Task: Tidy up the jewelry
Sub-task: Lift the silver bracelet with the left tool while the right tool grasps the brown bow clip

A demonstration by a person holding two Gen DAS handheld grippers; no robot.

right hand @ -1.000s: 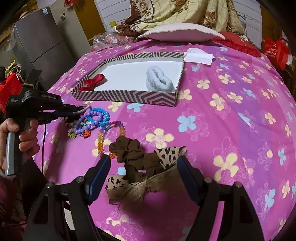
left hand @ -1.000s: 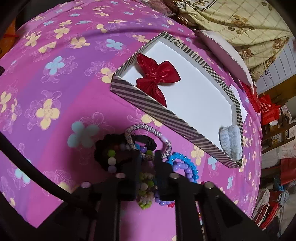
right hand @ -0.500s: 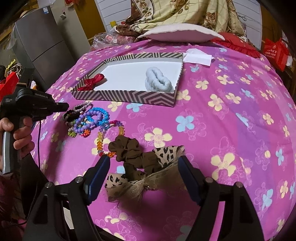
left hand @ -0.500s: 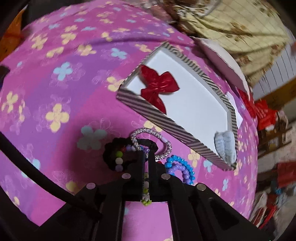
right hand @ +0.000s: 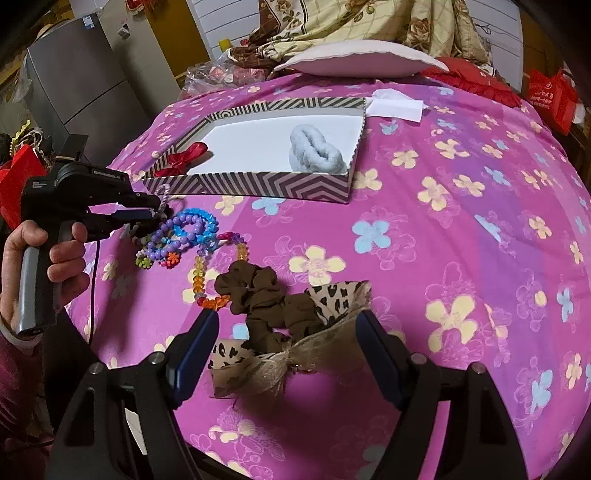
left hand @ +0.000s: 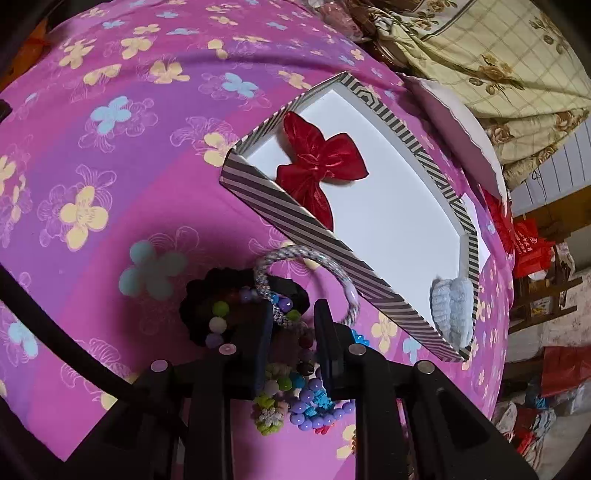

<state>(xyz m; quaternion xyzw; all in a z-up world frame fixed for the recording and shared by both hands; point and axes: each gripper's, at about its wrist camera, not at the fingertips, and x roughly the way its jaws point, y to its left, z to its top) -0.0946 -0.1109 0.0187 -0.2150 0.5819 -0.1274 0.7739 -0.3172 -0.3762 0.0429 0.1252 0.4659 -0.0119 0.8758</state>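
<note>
My left gripper [left hand: 291, 314] is shut on a silver-white braided hair tie [left hand: 295, 254] and holds it raised above a pile of bead bracelets [left hand: 295, 391] and a black scrunchie [left hand: 207, 295]. In the right wrist view the left gripper [right hand: 157, 208] hangs over the same beads [right hand: 184, 230]. The striped box [left hand: 280, 206] holds a red bow [left hand: 314, 166] and a pale blue scrunchie [left hand: 452, 314]. My right gripper [right hand: 284, 343] is open, its fingers either side of a brown scrunchie [right hand: 258, 299] and a leopard-print bow [right hand: 258, 365].
A pink flowered cloth [right hand: 461, 240] covers the round table. A white pillow [right hand: 354, 59] and folded bedding [right hand: 369, 22] lie behind the box [right hand: 258, 184]. White paper [right hand: 395, 105] lies by the box's far corner. A grey fridge [right hand: 81, 85] stands at left.
My left gripper closed on the braided hair tie and lifted it off the pile toward the box. The right gripper has stayed in place.
</note>
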